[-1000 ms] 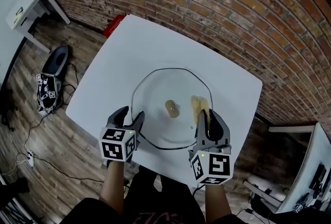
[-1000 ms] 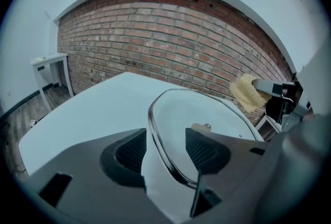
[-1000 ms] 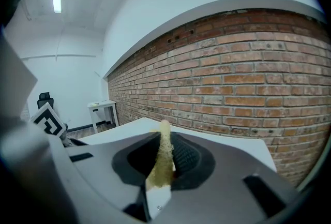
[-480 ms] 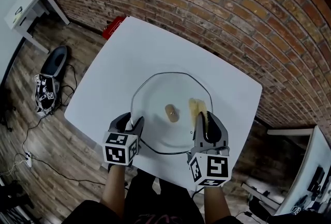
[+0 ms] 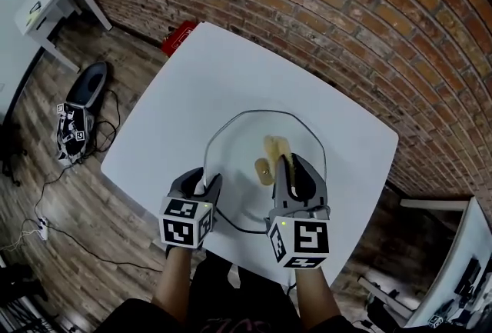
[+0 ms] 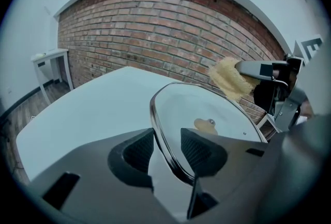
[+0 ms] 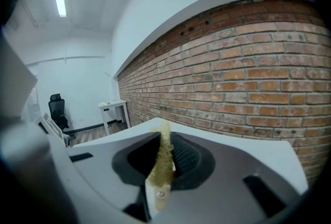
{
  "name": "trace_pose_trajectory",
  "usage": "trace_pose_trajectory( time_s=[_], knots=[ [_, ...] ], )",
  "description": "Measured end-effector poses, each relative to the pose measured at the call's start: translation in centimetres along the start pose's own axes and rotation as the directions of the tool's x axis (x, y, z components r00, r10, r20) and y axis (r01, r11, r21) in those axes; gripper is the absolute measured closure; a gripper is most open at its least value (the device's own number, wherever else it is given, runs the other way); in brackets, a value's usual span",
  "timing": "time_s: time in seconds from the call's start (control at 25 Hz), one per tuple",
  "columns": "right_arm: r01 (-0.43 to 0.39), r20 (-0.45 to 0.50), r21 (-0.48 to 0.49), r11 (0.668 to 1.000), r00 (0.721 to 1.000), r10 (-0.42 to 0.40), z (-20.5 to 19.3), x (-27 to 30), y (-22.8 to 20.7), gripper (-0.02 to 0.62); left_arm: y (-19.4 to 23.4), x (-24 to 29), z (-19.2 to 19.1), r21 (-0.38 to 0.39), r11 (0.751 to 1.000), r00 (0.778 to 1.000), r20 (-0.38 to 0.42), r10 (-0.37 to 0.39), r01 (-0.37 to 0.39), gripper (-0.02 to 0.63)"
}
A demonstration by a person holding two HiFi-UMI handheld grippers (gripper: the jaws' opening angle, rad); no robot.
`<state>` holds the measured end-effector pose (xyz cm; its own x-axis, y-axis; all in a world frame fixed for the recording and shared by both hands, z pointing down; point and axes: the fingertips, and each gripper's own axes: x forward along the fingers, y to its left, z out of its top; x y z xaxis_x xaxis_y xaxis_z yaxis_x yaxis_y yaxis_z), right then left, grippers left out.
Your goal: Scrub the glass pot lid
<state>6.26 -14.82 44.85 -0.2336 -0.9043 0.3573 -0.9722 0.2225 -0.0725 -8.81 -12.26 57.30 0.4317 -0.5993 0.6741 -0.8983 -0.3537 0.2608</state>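
Both forearms come up from the bottom edge of the head view, cubes w/ square markers nearest the camera. L gripper [image 5: 202,184] is angled steeply down at the near-left edge of the glass pot lid [image 5: 238,143]. Its jaws straddle the lid's dark rim and have just been closing, but there's a gap btwn pads and rim, so no clamp yet. R gripper [image 5: 294,167] sits flatter and reaches over the lid's right half, just right of the knob [image 5: 264,169]. Its jaws are closed tight on a yellowish sponge [image 5: 275,147], squashed thin btwn the pads, w/ the free end sticking out fwd past the fingertips. Can't tell if the sponge touches the glass. The lid lies knob-up on the white desk [image 5: 192,85], towards the near side, approx centred btwn the two grippers. In the L gripper view the sponge shows beyond the lid's far edge. Brick wall [image 5: 346,8] behind the desk, wooden floor [image 5: 69,193] to the left.
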Motion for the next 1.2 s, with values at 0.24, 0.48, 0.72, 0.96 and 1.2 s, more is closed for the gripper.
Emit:
trace_pose_trajectory(
  time_s=[0.24, 0.48, 0.72, 0.96, 1.2],
  knots=[
    [-0.089, -0.056, 0.016, 0.996, 0.994, 0.090, -0.2, 3.7, 4.1, 0.538, 0.2, 0.0, 0.1, 0.008, 1.000, 1.000, -0.005, -0.001, 0.001, 0.437],
    [-0.161, -0.131, 0.006, 0.987, 0.978, 0.160, -1.8, 5.8, 7.1, 0.538, 0.3, -0.1, 0.1, 0.011, 1.000, 1.000, -0.013, 0.000, 0.000, 0.437],
    [-0.139, -0.240, 0.016, 0.990, 0.961, 0.138, -4.5, 7.0, 6.6, 0.538, 0.3, 0.0, 0.1, 0.018, 1.000, 1.000, -0.023, 0.005, -0.005, 0.437],
    [-0.073, -0.296, -0.009, 0.997, 0.953, 0.067, -6.0, 7.6, 4.3, 0.537, 0.3, -0.1, 0.2, 0.024, 1.000, 1.000, -0.028, 0.002, -0.001, 0.437],
    [0.016, -0.320, -0.080, 0.997, 0.946, -0.041, -6.1, 6.1, -1.0, 0.538, 0.1, -0.1, 0.3, 0.027, 1.000, 1.000, -0.028, 0.005, -0.005, 0.437]
  ],
)
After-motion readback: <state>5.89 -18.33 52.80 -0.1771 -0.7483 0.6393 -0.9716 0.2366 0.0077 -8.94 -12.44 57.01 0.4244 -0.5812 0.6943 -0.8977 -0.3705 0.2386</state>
